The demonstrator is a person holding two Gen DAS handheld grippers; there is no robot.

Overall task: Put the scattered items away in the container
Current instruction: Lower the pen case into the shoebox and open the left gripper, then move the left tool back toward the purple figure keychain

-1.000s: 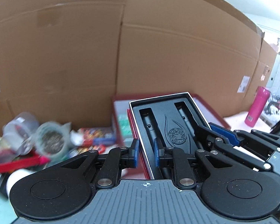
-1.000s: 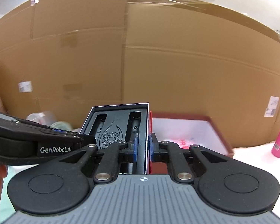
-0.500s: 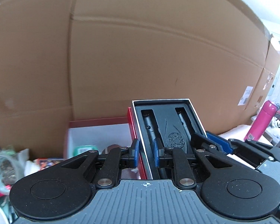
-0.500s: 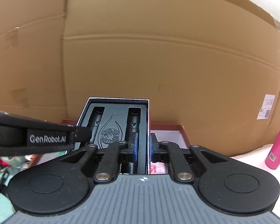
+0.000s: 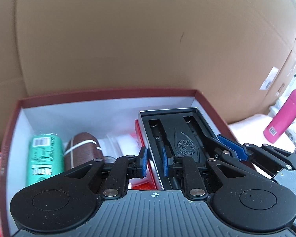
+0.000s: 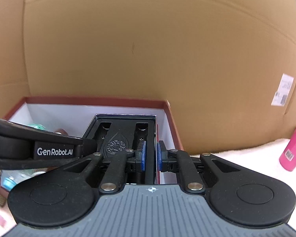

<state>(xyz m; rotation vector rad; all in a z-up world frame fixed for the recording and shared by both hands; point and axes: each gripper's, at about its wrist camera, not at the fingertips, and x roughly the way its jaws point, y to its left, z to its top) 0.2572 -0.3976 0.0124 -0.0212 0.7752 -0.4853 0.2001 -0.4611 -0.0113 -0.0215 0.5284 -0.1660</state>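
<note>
Both tools clamp one flat black tray with a moulded insert [image 5: 184, 138] — left tool [image 5: 154, 163] on its left wall, right tool [image 6: 150, 156] on its right wall — over the open dark-red cardboard box [image 5: 108, 93].

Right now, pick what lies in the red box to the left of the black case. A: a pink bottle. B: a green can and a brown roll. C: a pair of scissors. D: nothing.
B: left of the black case, a green can and a brown roll lie inside the red box.

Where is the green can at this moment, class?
In the left wrist view, the green can lies on its side inside the red box, near its left wall, right beside a brown roll banded in white.
</note>
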